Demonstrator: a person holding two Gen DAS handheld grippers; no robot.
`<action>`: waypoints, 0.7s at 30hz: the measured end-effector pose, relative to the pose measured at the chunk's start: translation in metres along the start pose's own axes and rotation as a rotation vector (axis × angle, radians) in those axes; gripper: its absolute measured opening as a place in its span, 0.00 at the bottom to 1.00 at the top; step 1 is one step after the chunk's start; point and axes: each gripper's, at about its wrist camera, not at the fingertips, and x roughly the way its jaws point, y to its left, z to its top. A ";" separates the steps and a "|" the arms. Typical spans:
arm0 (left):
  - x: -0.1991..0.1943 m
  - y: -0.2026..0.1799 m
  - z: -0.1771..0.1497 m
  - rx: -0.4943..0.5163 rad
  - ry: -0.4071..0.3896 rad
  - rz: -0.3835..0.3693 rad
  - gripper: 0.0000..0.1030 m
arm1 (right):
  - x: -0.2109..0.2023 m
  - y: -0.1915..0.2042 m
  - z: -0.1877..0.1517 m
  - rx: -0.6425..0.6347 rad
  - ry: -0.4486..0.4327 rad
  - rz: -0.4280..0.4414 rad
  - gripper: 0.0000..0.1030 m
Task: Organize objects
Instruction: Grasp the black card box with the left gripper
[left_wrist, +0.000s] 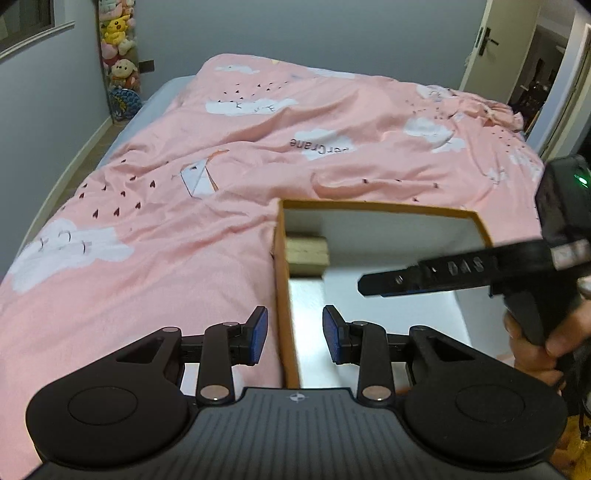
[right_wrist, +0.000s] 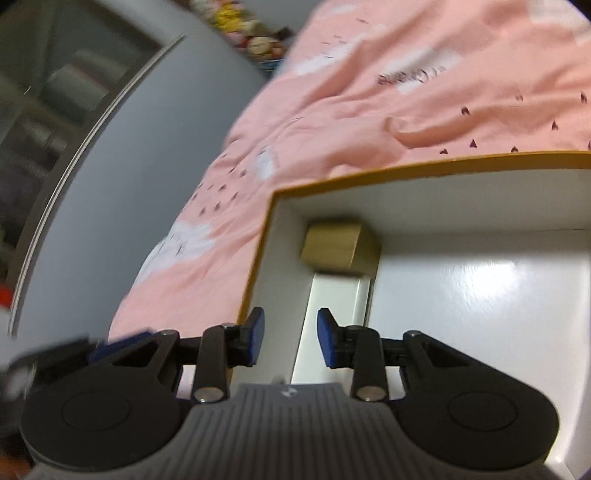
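An open box with a mustard-yellow rim (left_wrist: 282, 280) and white inside lies on the pink bed. A small tan cardboard box (left_wrist: 306, 253) sits in its far left corner, with a flat silver-white case (left_wrist: 306, 295) in front of it. My left gripper (left_wrist: 295, 334) is open and empty, its fingers straddling the box's left wall. My right gripper (right_wrist: 290, 338) is open and empty above the inside near the left wall, with the tan box (right_wrist: 338, 247) and the case (right_wrist: 332, 310) ahead. It also shows in the left wrist view (left_wrist: 369, 286), reaching in from the right.
The pink quilt (left_wrist: 184, 192) with cloud prints covers the bed. Plush toys (left_wrist: 118, 48) hang at the far left wall. An open door (left_wrist: 495, 44) is at the far right. A grey wall (right_wrist: 122, 155) with a window runs along the bed's left.
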 end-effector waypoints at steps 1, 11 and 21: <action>-0.005 -0.005 -0.008 -0.002 0.001 -0.011 0.38 | -0.009 0.004 -0.010 -0.031 -0.005 -0.004 0.33; 0.012 -0.040 -0.085 -0.075 0.195 -0.168 0.38 | -0.060 -0.002 -0.119 -0.114 0.076 -0.117 0.47; 0.033 -0.046 -0.108 -0.172 0.334 -0.197 0.65 | -0.084 -0.023 -0.172 -0.012 0.127 -0.186 0.54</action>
